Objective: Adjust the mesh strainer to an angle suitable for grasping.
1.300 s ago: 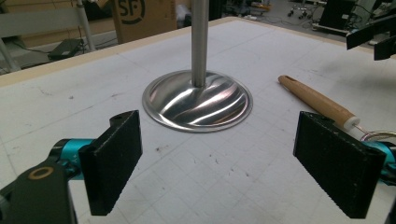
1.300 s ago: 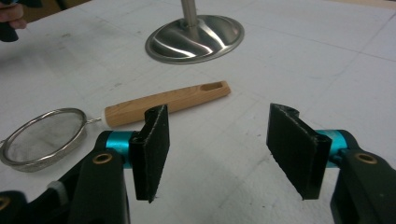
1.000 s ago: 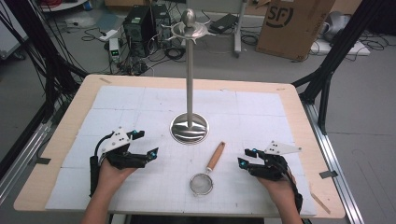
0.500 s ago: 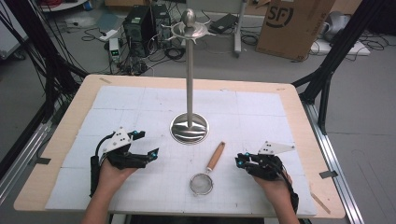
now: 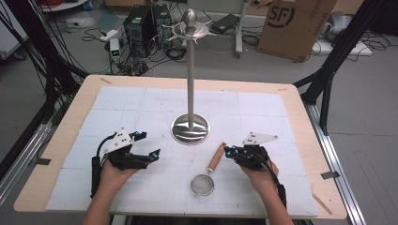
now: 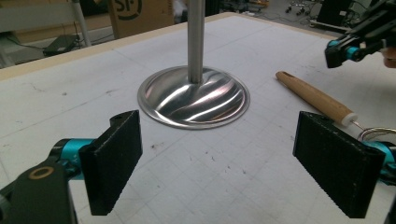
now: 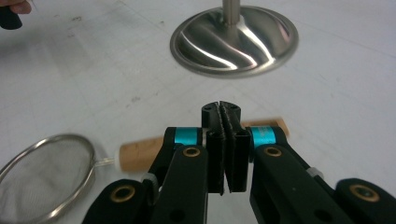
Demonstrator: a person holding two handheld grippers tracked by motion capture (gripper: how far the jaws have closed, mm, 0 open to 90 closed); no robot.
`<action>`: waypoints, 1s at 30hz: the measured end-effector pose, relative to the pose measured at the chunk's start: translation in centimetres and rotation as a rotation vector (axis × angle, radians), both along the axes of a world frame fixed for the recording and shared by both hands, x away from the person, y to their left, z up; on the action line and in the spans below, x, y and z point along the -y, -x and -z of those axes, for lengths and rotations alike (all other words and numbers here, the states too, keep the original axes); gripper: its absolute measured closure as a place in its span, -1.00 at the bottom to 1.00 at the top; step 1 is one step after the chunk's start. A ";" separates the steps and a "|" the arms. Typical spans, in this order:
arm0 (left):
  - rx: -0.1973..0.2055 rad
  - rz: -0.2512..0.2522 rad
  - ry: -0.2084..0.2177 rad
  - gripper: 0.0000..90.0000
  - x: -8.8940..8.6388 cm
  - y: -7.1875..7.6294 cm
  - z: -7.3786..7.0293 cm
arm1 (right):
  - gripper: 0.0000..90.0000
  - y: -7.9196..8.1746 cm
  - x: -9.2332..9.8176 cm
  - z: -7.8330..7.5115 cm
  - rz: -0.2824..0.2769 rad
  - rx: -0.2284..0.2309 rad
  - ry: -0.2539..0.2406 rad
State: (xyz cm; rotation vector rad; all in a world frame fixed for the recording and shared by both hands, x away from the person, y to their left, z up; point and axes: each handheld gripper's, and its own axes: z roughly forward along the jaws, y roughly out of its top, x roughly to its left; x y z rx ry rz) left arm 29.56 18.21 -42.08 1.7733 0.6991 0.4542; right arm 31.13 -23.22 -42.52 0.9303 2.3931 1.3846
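Left gripper (image 5: 145, 157) rests on the desk (image 5: 65, 117), fingers (image 6: 114, 165) wide, nothing between them, well apart from the strainer (image 5: 202, 183). Strainer lies mid-desk in front of the stand base (image 5: 190, 129); wooden handle (image 5: 217, 157) runs from the mesh bowl up and right, its long axis diagonal. Right gripper (image 5: 228, 152), fingers just closed flat together on nothing, sits just beside the handle's far end, hovering over it: the nearer hand
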 end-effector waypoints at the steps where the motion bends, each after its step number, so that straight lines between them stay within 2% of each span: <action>1: -0.001 0.000 0.004 -0.64 0.0 0.0 0.0 | 0.97 0.0 0.0 0.0 0.000 0.000 0.000; 3: -0.001 0.001 0.002 -0.64 0.0 0.0 0.0 | 0.99 -1.1 -1.6 0.1 -0.013 -0.004 0.045; 4: -0.001 0.000 0.004 -0.64 0.0 0.0 0.0 | 0.99 -1.1 -1.6 0.1 -0.013 -0.004 0.045; 5: -0.001 0.001 0.005 -0.64 0.0 0.0 0.0 | 0.99 -1.6 -2.4 0.4 -0.017 -0.012 0.071; 6: -0.001 0.001 0.005 -0.64 0.0 0.0 0.0 | 0.99 -1.6 -2.4 0.4 -0.017 -0.012 0.071; 7: -0.001 0.001 0.004 -0.64 0.0 0.0 0.0 | 0.99 -2.2 -2.9 0.7 -0.016 -0.019 0.091; 11: -0.002 0.008 0.000 -0.64 0.1 0.0 0.1 | 0.99 -2.7 -3.1 1.2 -0.004 -0.038 0.119; 14: -0.005 0.013 0.000 -0.64 0.3 0.0 0.1 | 0.99 -2.6 -3.1 1.2 -0.004 -0.053 0.136; 16: -0.006 0.016 -0.001 -0.64 0.4 0.0 0.1 | 0.99 -2.5 -3.0 1.2 -0.002 -0.047 0.141; 22: -0.006 0.014 0.003 -0.63 0.3 0.1 0.1 | 0.99 -2.1 -1.7 1.2 0.011 -0.080 0.126; 25: -0.006 0.017 0.000 -0.63 0.4 0.1 0.1 | 0.99 -1.9 -1.3 1.1 0.015 -0.080 0.133; 30: -0.008 0.019 0.005 -0.63 0.4 0.1 0.1 | 0.99 -0.5 0.6 1.1 0.033 -0.096 0.119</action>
